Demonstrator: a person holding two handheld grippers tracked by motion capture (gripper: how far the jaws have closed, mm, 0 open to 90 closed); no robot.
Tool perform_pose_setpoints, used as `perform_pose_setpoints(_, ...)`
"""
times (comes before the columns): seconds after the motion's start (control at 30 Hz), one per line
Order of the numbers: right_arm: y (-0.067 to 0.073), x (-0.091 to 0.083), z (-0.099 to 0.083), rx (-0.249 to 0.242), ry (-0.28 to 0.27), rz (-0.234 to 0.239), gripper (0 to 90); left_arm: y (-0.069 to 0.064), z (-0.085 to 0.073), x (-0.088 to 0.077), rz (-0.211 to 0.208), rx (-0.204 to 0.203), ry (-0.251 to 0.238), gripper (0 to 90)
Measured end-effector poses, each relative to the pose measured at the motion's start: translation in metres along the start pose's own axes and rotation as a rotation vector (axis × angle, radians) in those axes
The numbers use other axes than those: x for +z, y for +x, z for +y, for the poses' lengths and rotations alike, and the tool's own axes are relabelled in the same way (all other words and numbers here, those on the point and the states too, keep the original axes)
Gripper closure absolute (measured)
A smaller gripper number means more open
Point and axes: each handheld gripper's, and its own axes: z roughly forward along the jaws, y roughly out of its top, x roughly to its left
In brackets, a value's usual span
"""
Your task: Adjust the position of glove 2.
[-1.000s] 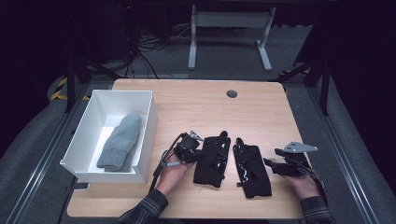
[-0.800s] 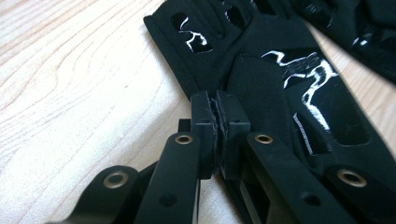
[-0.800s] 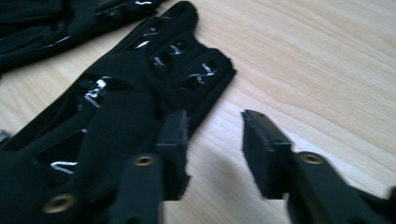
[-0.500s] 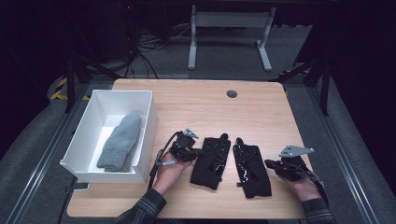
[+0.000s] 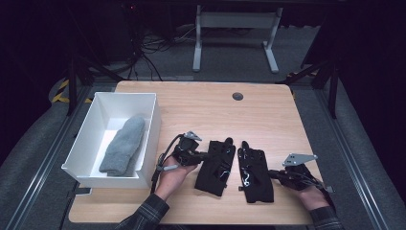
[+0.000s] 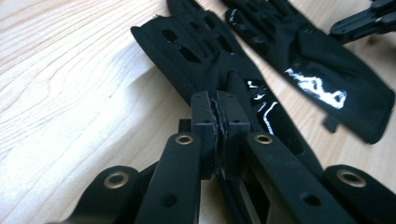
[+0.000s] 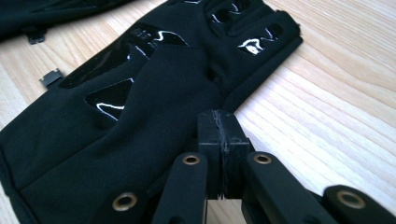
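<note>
- The right gripper (image 5: 276, 175) has just snapped its jaws together, and in the right gripper view its pads (image 7: 219, 140) sit pressed flat with the edge of the right-hand black fabric glove with glossy printed patches (image 5: 255, 171) pinched between them.
- A second ago that gripper stood off the glove's outer edge with jaws apart; now it is in at the edge and clenched on the fabric.
- The left gripper (image 5: 203, 155) is clamped too: in the left gripper view its pads (image 6: 217, 119) meet on a raised fold of the left-hand black fabric glove with cut-out holes (image 5: 218, 159), and it holds that bite as it did a second ago.
- So both gloves are now gripped, one per hand, each at its outer side.
- Where they lie: side by side, just apart, flat on the pale wooden table (image 5: 201, 103), near the front edge, fingers pointing away from the person.
- To their left, the white rectangular plastic bin (image 5: 152, 120) already holds a grey knitted mitten (image 5: 123, 144).
- My read: the grasping step is done on both sides, and the lift can follow, likely toward that bin.
- Watch-out: both bites are thin edge pinches, so soft cloth could slip on the way up.
</note>
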Motion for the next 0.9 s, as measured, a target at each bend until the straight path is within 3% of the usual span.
perform_pose_setpoints(0.9,0.017,0.016,0.016,-0.028,-0.021,0.097,89.8,-0.015,0.013,-0.008,-0.108,0.004,-0.087,87.6)
